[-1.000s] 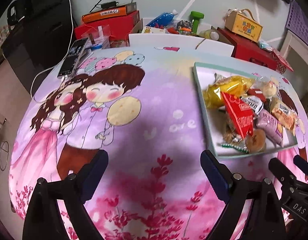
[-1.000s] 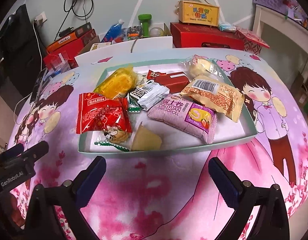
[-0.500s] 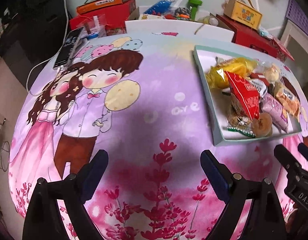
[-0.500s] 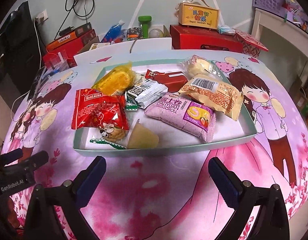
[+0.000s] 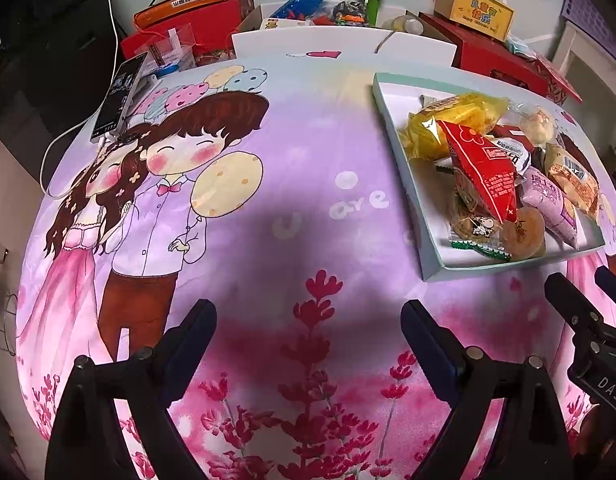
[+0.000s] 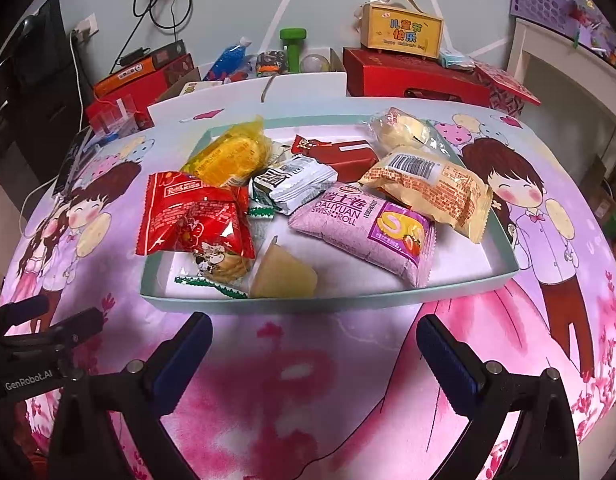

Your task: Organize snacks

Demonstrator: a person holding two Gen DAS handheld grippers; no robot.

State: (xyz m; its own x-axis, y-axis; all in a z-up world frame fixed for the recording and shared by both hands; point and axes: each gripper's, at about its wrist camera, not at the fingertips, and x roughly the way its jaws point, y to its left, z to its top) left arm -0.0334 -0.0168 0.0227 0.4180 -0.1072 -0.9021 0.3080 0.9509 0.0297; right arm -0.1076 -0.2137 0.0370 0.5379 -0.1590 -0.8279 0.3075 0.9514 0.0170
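Note:
A shallow pale-green tray (image 6: pixel 332 303) (image 5: pixel 430 256) on the cartoon-print tablecloth holds several wrapped snacks: a red packet (image 6: pixel 192 216) (image 5: pixel 482 168), a yellow one (image 6: pixel 228 156), a purple Swiss-roll pack (image 6: pixel 364 232), a beige pack (image 6: pixel 432 190), a white-green pack (image 6: pixel 294 184), a dark red bar (image 6: pixel 344 156) and a round cookie (image 6: pixel 224 266). My right gripper (image 6: pixel 314 344) is open and empty just in front of the tray. My left gripper (image 5: pixel 308 332) is open and empty over bare cloth, left of the tray.
A phone (image 5: pixel 118 98) with a white cable lies at the far left of the table. Red boxes (image 6: pixel 412 78), an orange box (image 5: pixel 188 4), a yellow gift box (image 6: pixel 402 26), a green bottle (image 6: pixel 294 46) and clutter line the back edge.
Both grippers have drawn back slightly toward the near edge; the tray looks a bit farther off in each view. Both stay open. Nothing in the tray has moved.

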